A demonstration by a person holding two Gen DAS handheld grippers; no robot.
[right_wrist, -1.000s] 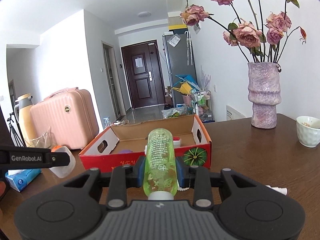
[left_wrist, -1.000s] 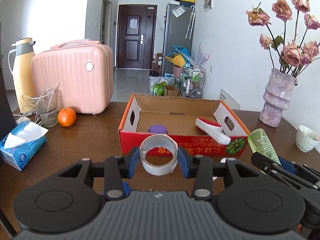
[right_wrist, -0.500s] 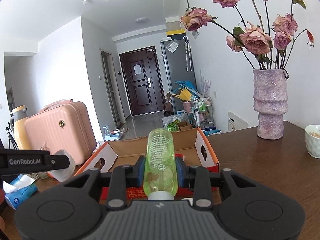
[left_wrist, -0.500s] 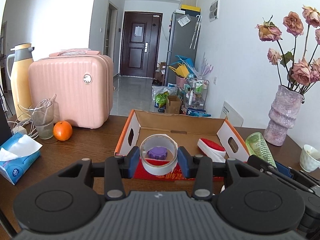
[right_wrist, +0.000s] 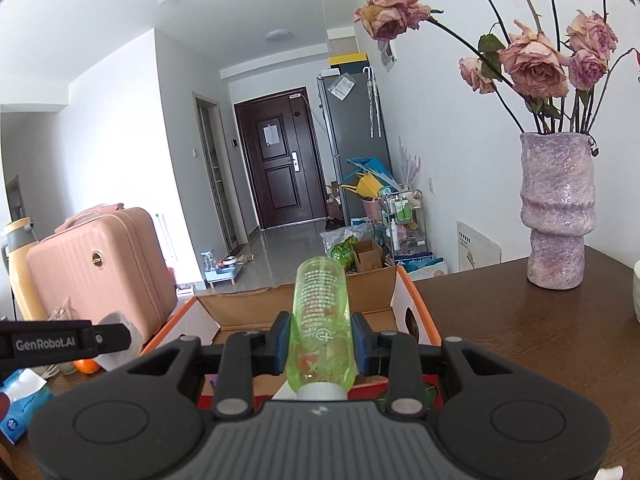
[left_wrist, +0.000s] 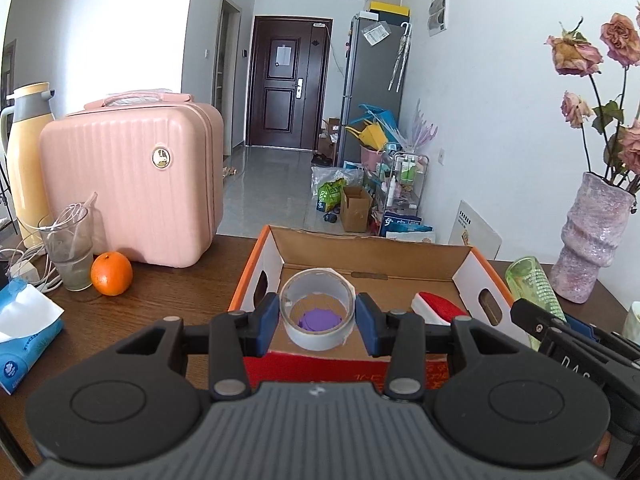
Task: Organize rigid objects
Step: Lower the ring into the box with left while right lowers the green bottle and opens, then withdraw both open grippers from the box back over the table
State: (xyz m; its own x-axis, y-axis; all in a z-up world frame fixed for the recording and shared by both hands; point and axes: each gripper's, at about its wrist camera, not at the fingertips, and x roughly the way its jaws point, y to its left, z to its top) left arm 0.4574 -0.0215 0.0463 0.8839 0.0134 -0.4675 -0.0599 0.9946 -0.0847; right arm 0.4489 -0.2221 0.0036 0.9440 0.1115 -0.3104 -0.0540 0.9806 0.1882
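The left gripper [left_wrist: 317, 318] is clamped on a roll of tape [left_wrist: 317, 309], held above the open cardboard box [left_wrist: 376, 250]. The right gripper [right_wrist: 320, 344] is clamped on a green bottle [right_wrist: 322, 328]. Only the left view shows a purple lid [left_wrist: 319, 319] and a red-and-white object [left_wrist: 438, 309] inside the box.

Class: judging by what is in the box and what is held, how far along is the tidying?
Done: a purple lid and a red-and-white item lie in the box. In hand: left gripper clamps tape; right gripper clamps a green bottle. Left: release both inside.
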